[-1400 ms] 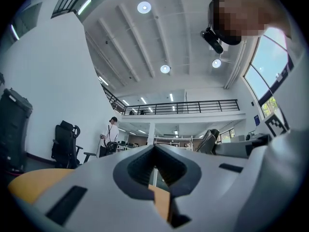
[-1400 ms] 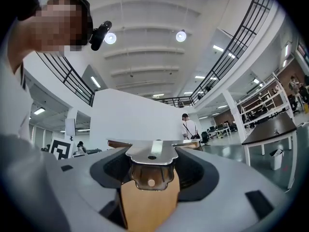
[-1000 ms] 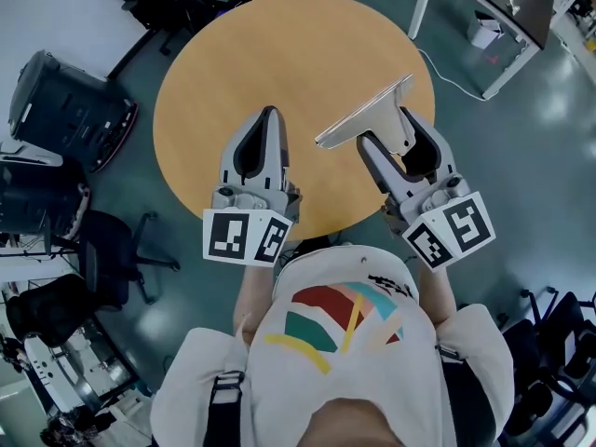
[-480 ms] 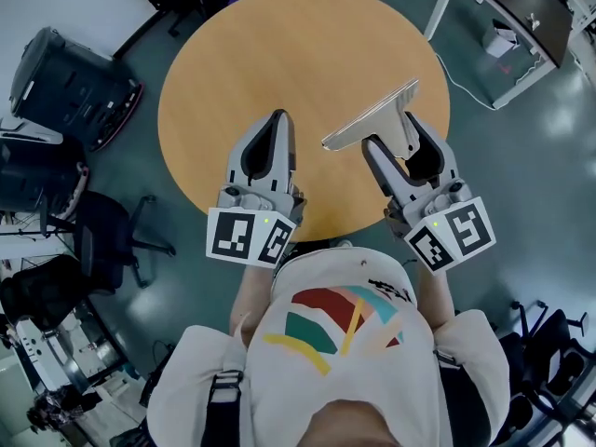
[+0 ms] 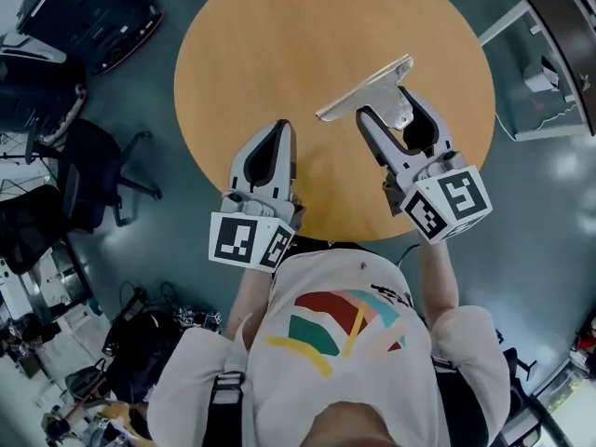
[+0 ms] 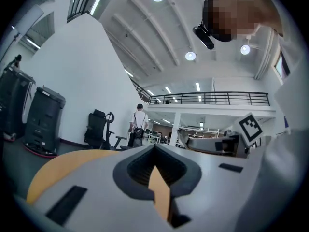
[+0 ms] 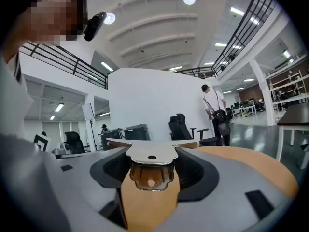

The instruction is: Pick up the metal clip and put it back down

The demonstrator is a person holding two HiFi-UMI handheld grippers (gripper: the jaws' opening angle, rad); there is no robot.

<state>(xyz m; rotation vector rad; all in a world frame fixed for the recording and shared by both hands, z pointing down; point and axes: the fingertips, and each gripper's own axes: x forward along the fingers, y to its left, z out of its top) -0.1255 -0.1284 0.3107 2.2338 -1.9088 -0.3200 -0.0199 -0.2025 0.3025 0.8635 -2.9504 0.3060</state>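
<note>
The metal clip (image 5: 363, 89) is a long shiny bar with a sprung handle, lying across the front of my right gripper (image 5: 391, 112) over the right part of the round wooden table (image 5: 279, 35). The right jaws are shut on the clip's handle (image 7: 149, 156), one jaw on each side. Whether the clip touches the tabletop does not show. My left gripper (image 5: 278, 130) rests over the table's near edge, apart from the clip, jaws together with nothing in them (image 6: 155, 178).
Black office chairs (image 5: 84, 175) and black equipment cases (image 5: 93, 7) stand on the floor to the left. A desk (image 5: 549, 54) is at the far right. A person (image 7: 215, 108) stands far off beyond the table.
The head view has swung, so the table sits further right and higher. Both grippers keep the same pose, and the clip stays in the right jaws.
</note>
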